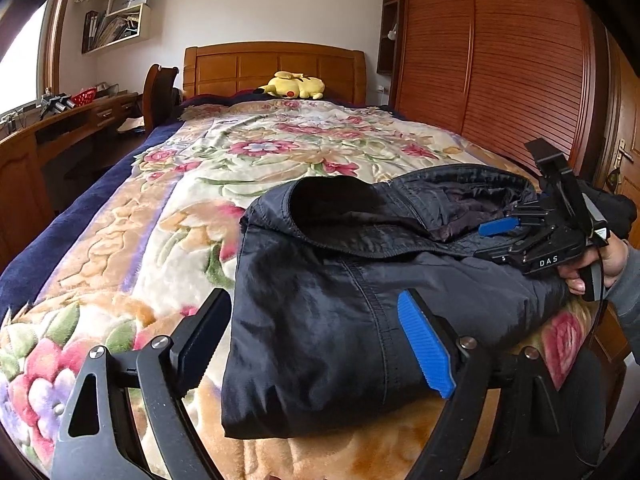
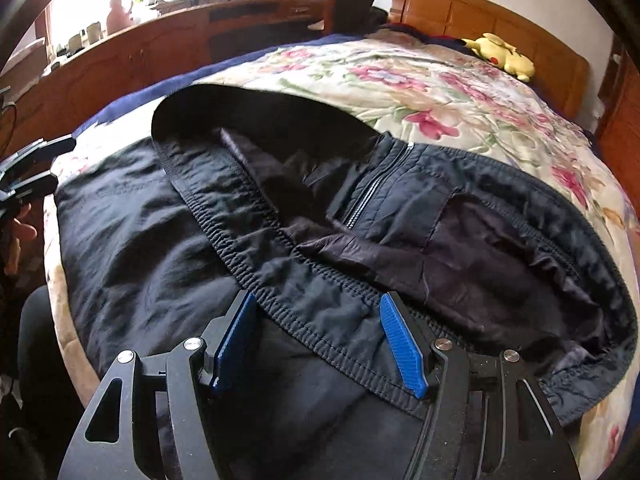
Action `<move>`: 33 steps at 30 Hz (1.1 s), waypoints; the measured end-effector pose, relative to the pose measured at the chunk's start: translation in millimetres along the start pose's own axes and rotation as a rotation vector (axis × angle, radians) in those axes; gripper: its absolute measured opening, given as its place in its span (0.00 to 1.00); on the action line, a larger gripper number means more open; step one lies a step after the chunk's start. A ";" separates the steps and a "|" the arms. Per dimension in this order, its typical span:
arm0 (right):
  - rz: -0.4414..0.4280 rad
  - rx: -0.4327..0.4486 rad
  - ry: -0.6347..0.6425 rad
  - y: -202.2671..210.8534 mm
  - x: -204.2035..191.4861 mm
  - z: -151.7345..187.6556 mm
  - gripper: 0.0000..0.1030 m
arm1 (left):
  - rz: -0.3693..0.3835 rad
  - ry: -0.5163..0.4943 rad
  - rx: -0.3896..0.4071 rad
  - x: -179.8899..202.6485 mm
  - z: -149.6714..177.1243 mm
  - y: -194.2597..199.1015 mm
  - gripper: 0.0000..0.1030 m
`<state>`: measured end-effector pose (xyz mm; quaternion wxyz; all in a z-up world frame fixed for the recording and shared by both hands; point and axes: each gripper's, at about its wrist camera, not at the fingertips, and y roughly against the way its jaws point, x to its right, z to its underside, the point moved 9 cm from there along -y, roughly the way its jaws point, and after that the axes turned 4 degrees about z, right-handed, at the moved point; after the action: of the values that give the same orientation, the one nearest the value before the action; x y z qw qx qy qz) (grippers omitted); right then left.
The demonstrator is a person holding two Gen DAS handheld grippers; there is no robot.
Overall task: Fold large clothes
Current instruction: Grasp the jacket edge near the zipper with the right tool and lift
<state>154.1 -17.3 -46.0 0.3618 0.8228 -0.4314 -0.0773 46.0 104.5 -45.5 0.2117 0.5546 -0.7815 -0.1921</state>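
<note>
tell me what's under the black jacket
The black jacket lies on a floral blanket that covers the bed. Whatever sits beneath the jacket's folded layers is hidden.

Jacket [image 2: 140, 240] slightly shiny dark cloth; blanket [image 1: 248, 148] plush; headboard [image 1: 276, 66] glossy wood.

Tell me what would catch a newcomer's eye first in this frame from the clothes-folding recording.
A dark jacket lies partly folded at the near end of the bed, on a floral blanket. Both grippers sit at it with jaws open, the left gripper at one edge and the right gripper over the elastic hem. Far off, a yellow plush toy rests by the wooden headboard.
</note>
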 end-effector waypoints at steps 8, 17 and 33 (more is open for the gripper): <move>0.011 0.012 0.051 0.1 -4.1 -6.8 0.64 | 0.018 0.009 -0.002 0.0 1.0 -7.2 0.83; 0.026 -0.019 0.120 -15.5 -8.2 -16.1 0.41 | 0.019 0.010 -0.001 1.8 1.3 -4.1 0.83; 0.264 0.052 0.070 -48.6 58.1 -111.5 0.01 | 0.035 -0.006 0.008 10.2 -3.8 -5.8 0.83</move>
<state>270.6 14.9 13.5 0.3624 0.7703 -0.5246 0.0109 49.6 92.8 -44.2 0.2107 0.5410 -0.7925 -0.1869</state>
